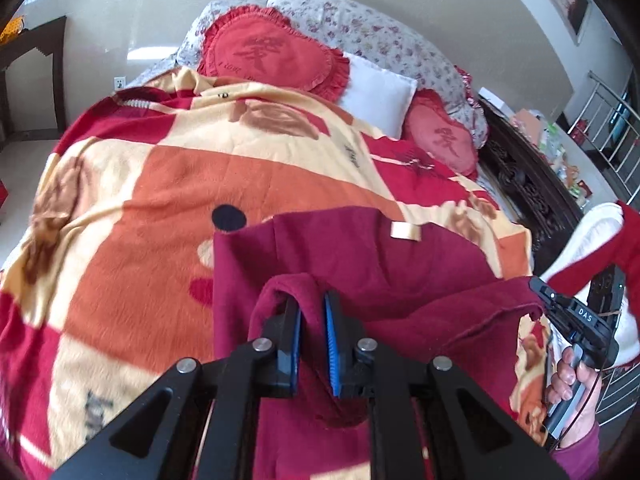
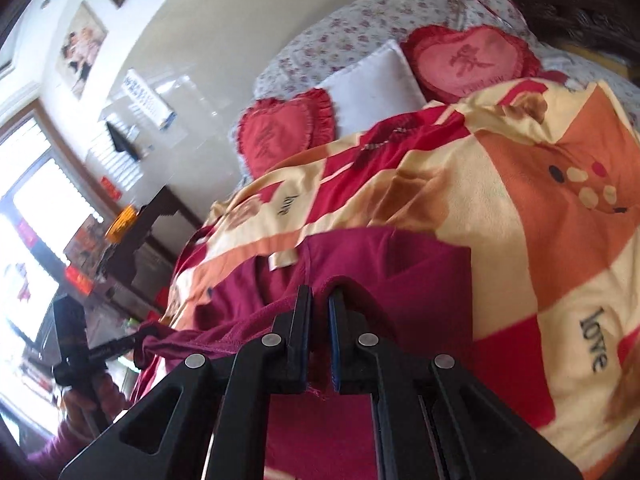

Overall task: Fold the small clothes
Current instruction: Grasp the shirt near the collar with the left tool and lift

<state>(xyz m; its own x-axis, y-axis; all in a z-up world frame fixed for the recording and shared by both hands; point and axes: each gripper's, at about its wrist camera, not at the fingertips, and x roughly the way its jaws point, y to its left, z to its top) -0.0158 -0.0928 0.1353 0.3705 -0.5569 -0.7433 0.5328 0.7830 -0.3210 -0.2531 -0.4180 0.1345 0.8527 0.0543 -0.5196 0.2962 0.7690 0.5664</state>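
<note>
A maroon fleece garment (image 1: 360, 252) with a small cream label (image 1: 405, 231) lies on a patterned blanket (image 1: 140, 208) on a bed. My left gripper (image 1: 313, 300) is shut on a bunched near edge of the garment. My right gripper (image 1: 540, 292) shows at the right of the left wrist view, pinching the other near corner. In the right wrist view, my right gripper (image 2: 320, 294) is shut on the garment (image 2: 384, 260), and the left gripper (image 2: 138, 334) holds the far corner at the left, so the edge is stretched between them.
Two red heart cushions (image 1: 272, 54) (image 1: 442, 138), a white pillow (image 1: 376, 96) and floral pillows (image 1: 380, 36) lie at the head of the bed. A dark carved bed frame (image 1: 528, 192) runs along the right. A dark table (image 2: 148, 224) stands by the window.
</note>
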